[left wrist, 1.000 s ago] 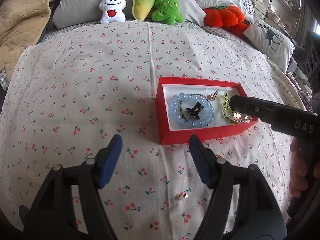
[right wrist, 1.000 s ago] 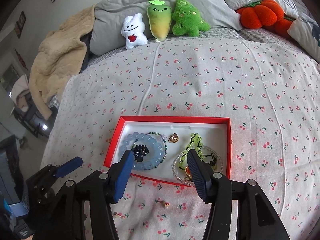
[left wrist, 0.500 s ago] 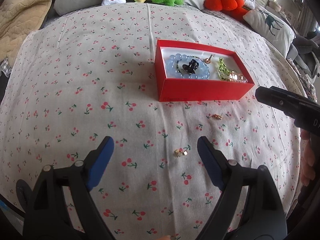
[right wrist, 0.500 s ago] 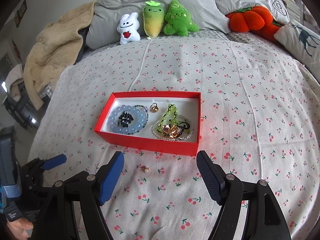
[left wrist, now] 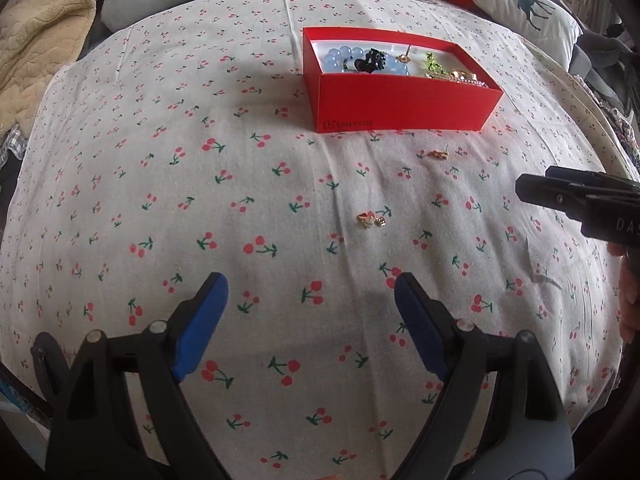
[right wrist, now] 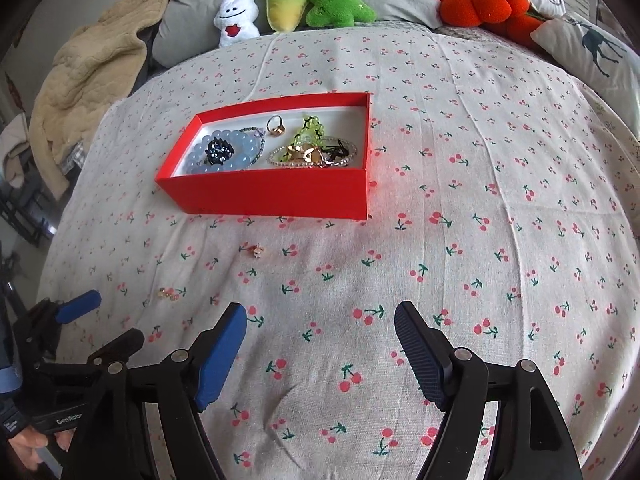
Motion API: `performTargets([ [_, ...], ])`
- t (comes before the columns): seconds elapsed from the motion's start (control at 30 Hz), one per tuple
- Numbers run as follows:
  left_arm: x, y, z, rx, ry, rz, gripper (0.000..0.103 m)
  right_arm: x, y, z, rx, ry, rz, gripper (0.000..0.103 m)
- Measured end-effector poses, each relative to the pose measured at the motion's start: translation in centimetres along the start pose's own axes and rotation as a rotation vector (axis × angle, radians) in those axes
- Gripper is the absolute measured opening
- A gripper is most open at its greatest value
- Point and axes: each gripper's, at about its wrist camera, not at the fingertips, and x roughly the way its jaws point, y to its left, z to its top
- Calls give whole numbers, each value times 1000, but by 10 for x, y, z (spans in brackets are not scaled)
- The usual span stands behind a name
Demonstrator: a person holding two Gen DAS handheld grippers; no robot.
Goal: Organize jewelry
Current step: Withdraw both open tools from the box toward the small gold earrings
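A red box (left wrist: 400, 98) (right wrist: 264, 196) sits on the cherry-print bedspread. It holds a blue bead bracelet (right wrist: 236, 150), a black clip (right wrist: 218, 149), a gold ring (right wrist: 276, 126), a green chain (right wrist: 308, 132) and a clear bracelet with gold pieces (right wrist: 312, 156). Two small gold earrings lie on the cloth in front of the box, one nearer the box (left wrist: 438, 155) (right wrist: 257, 251) and one farther out (left wrist: 371, 220) (right wrist: 168, 293). My left gripper (left wrist: 310, 308) is open and empty above the cloth, short of the earrings. My right gripper (right wrist: 320, 340) is open and empty, well back from the box.
Plush toys (right wrist: 288, 4) and an orange plush pumpkin (right wrist: 476, 2) line the grey pillows at the bed's head. A beige blanket (right wrist: 88, 76) lies at the left. A deer-print pillow (right wrist: 592, 48) sits at the right. The bed edge curves down near both sides.
Both grippers have pulled back from the box toward the bed's near side and lowered. The right gripper left the box empty. The jewelry has not moved.
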Motion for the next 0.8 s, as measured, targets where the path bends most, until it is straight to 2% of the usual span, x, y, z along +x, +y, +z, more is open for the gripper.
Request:
performTargets([
  [0.2,3,-7,-16,60,-25,5,85,13,-4,-20,-27,43,-34,78],
  [0.3,3,-8,-20,82,-45,4,86,15,-1,-29,-73,26,-65,81],
  [0.43,6,-4,-24,68,-64,22,99,17,5,-38,-134,-5,-98,91],
  [0.5,8,0,-25,47,-69,15,102,17,5,-42,-134,-17,-100,94],
  [0.6,9,1,-26,43,-77,11,102,18,3,-43,-132,-25,-97,96],
  [0.63,8,0,-26,45,-79,10,102,20,3,-42,-129,-22,-101,101],
  [0.7,8,0,-25,46,-84,-2,102,24,1,-41,-124,-12,-101,103],
  [0.8,6,-3,-23,55,-96,-30,95,25,1,-38,-120,7,-107,103],
])
